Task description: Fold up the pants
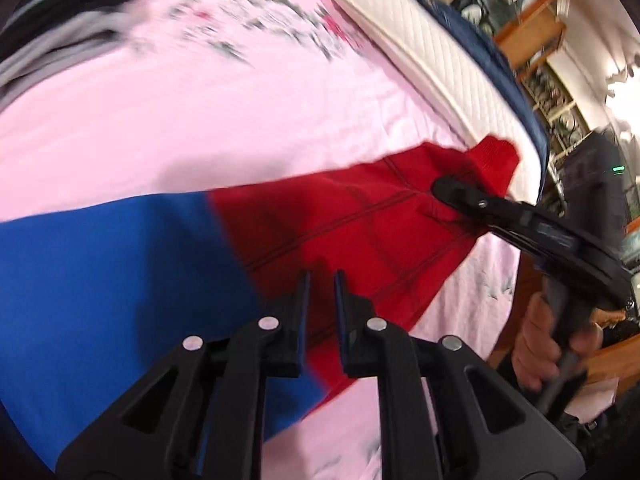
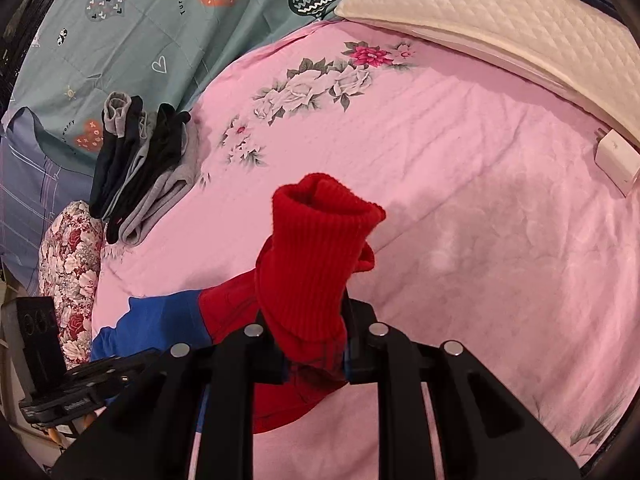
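Note:
The pants (image 1: 320, 232) are red and blue with a red ribbed cuff (image 1: 494, 158), spread across the pink bed sheet (image 1: 200, 120). My left gripper (image 1: 322, 280) hovers over the red part with its jaws a narrow gap apart and nothing between them. My right gripper (image 1: 448, 188) is shut on the red leg just below the cuff. In the right wrist view the cuff (image 2: 316, 248) sticks up between the right gripper's fingers (image 2: 312, 344), and the blue part (image 2: 152, 316) trails to the left.
A pile of folded grey and black clothes (image 2: 140, 168) lies at the sheet's far left. A white quilted pillow (image 2: 500, 20) lies along the far edge, a white charger (image 2: 616, 160) beside it. A green heart-print quilt (image 2: 140, 20) and a floral pillow (image 2: 70, 264) sit at the left.

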